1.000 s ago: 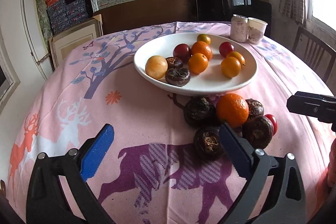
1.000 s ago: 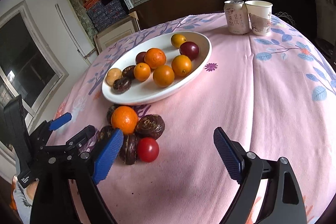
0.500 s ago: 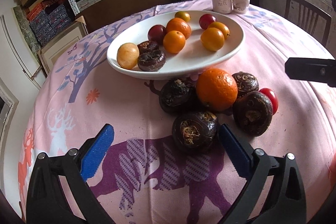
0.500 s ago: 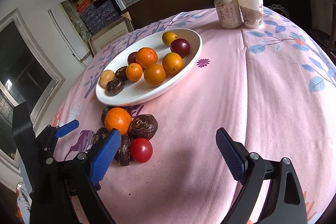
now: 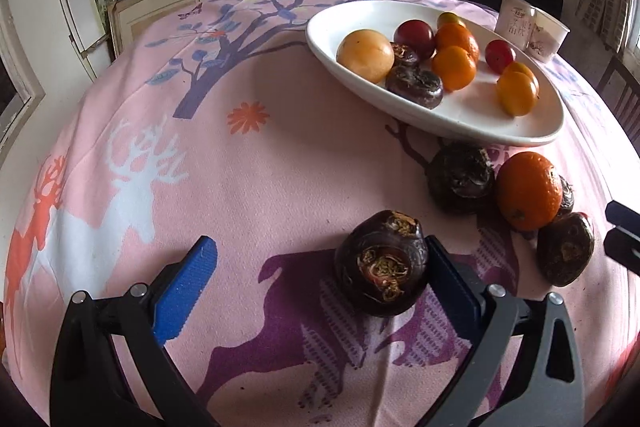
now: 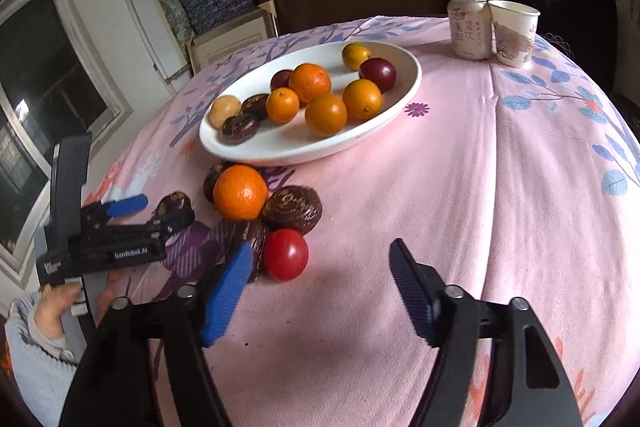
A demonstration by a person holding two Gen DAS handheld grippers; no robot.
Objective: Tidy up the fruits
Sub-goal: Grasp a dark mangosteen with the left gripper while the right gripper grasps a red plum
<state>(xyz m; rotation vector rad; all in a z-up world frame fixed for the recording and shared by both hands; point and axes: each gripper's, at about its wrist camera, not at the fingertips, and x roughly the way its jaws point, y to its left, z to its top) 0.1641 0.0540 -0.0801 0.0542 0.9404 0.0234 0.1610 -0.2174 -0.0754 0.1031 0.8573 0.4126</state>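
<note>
Left claw (image 5: 320, 279) gapes wide, its right pad touching a chestnut (image 5: 382, 263); centre the chestnut before closing, squeeze gently, lest it roll; right claw (image 6: 320, 283) open, empty.

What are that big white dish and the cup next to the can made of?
The dish looks like glazed ceramic: smooth, glossy white, with a thick rounded rim. The cup looks like paper: matte, thin-walled, with a rolled lip and a printed side. The can seems metal.
</note>
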